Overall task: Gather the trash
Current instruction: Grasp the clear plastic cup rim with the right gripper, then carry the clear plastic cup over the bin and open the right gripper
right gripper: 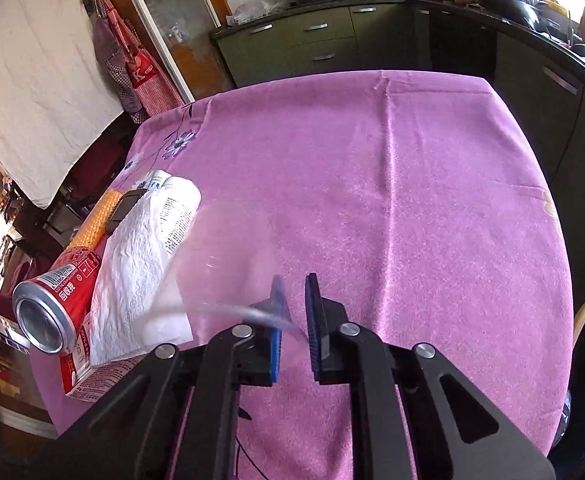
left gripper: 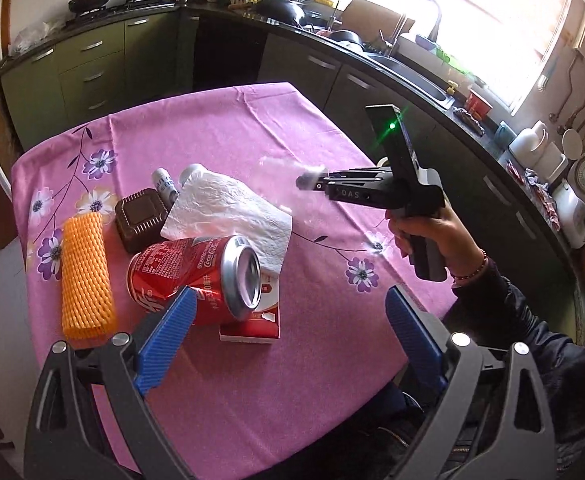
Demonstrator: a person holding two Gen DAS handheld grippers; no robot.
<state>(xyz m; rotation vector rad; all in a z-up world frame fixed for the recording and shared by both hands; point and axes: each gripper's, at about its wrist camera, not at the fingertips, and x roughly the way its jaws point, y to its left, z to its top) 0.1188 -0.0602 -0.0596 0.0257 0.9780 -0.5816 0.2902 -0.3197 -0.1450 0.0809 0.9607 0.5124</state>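
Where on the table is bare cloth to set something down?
Bare tablecloth runs from the tissue to the far and right edges. The left-near corner is crowded: can, carton, tissue, orange net, brown box.

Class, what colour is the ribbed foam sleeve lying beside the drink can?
Orange. The foam sleeve shows best in the left wrist view, left of the red can.

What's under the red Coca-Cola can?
The red Coca-Cola can lies on a red-and-white carton, a white paper towel tucked behind. The carton's middle is covered.
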